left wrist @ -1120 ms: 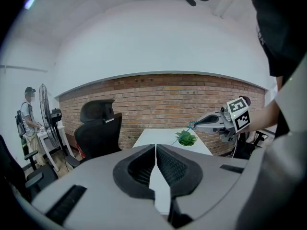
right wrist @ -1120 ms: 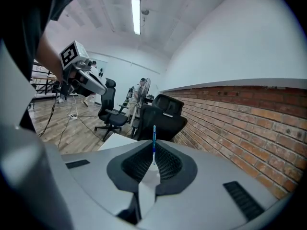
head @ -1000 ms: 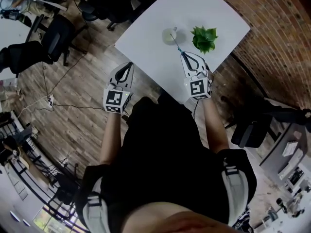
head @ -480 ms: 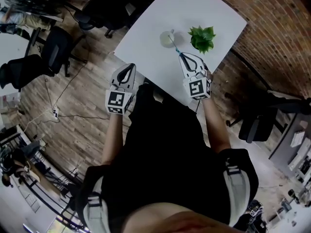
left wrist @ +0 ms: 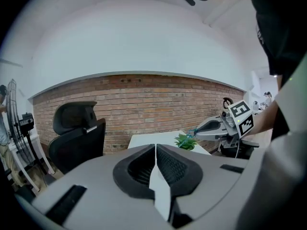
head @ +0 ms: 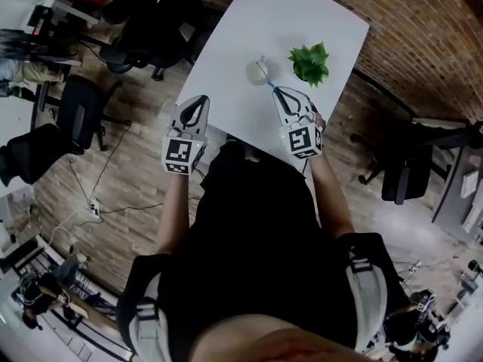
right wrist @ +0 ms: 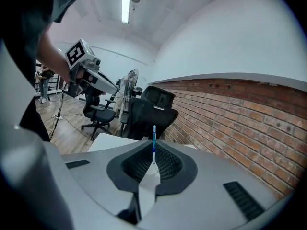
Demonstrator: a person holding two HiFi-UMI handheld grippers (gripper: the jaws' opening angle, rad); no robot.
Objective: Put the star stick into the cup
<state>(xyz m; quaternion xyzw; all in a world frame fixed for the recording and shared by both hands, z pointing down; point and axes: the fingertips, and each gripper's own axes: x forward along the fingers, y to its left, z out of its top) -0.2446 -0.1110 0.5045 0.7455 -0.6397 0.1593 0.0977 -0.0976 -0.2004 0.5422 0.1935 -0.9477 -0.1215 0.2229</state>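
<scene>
A pale round cup (head: 256,72) stands on the white table (head: 302,13), next to a small green plant (head: 309,62). My right gripper (head: 275,90) is just in front of the cup, shut on the thin blue star stick (head: 267,77). The stick's far end reaches over the cup's rim. In the right gripper view the stick (right wrist: 154,138) rises straight up from the shut right gripper (right wrist: 153,150). My left gripper (head: 199,101) hangs at the table's near left edge, shut on nothing. The left gripper view shows that gripper (left wrist: 156,147) with its jaws together.
Black office chairs (head: 151,13) stand on the wood floor left of the table, and another chair (head: 404,179) is on the right. A brick wall (head: 423,44) runs behind the table. The left gripper view shows the plant (left wrist: 184,140) and the right gripper (left wrist: 211,127).
The head view has shifted, so the table sits a little higher and further left. Both grippers keep nearly the same places relative to the cup, and the stick stays held.
</scene>
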